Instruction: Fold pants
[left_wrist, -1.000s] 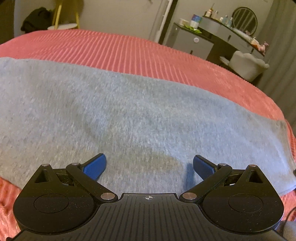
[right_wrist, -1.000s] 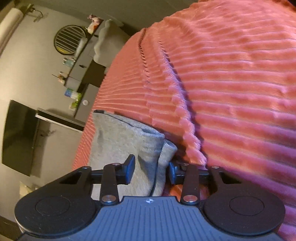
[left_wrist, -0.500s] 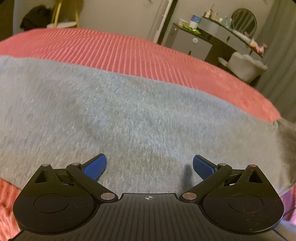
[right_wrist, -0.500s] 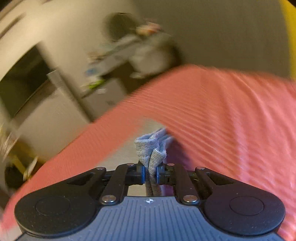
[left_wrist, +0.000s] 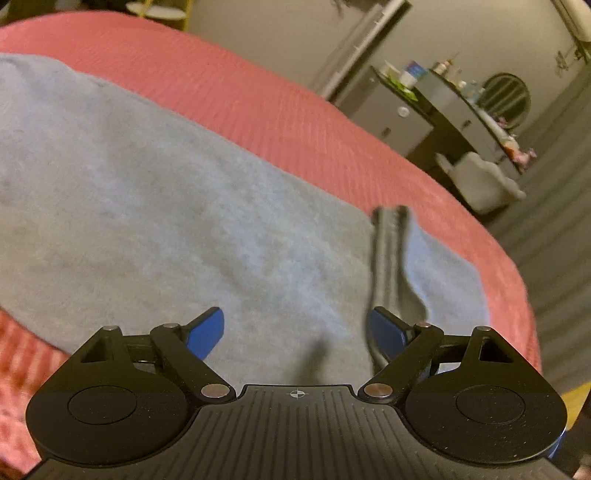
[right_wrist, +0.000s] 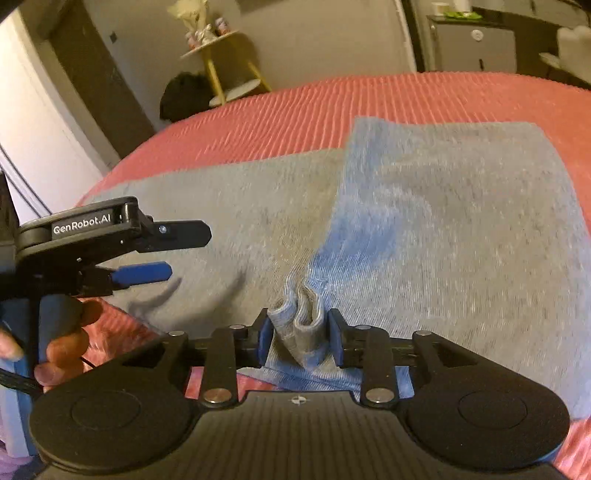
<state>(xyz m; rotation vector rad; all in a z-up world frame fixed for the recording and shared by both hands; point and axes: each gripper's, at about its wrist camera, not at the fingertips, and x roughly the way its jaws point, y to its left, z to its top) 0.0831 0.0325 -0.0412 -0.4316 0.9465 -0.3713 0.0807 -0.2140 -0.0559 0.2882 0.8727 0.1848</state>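
Note:
Grey pants (left_wrist: 184, 203) lie across a bed with a red ribbed cover (left_wrist: 277, 103). In the right wrist view one end of the pants (right_wrist: 461, 240) is laid over the rest, its edge running diagonally. My right gripper (right_wrist: 299, 339) is low over the near edge and its jaws are opening. The bunched cuff (right_wrist: 299, 325) stands loosely between the blue pads. My left gripper (left_wrist: 293, 325) hovers just over the flat cloth with its jaws wide, closing a little, and nothing between them. It also shows at the left, the left gripper (right_wrist: 188, 253), held by a hand (right_wrist: 62, 350). A blurred dark strip (left_wrist: 391, 258) rises by its right fingertip.
A yellow side table (right_wrist: 221, 59) and a dark bag (right_wrist: 181, 96) stand beyond the bed's far left. A grey cabinet (left_wrist: 399, 114), a cluttered dresser with a round mirror (left_wrist: 506, 99) and a pale chair (left_wrist: 487, 184) stand at the far right. The bed's right edge drops off near the pants' end.
My right gripper swung across the bed with the cuff, rolled upright and laid that end over the pants; its jaws, clamped half a second ago, have parted. My left gripper shifted and tilted.

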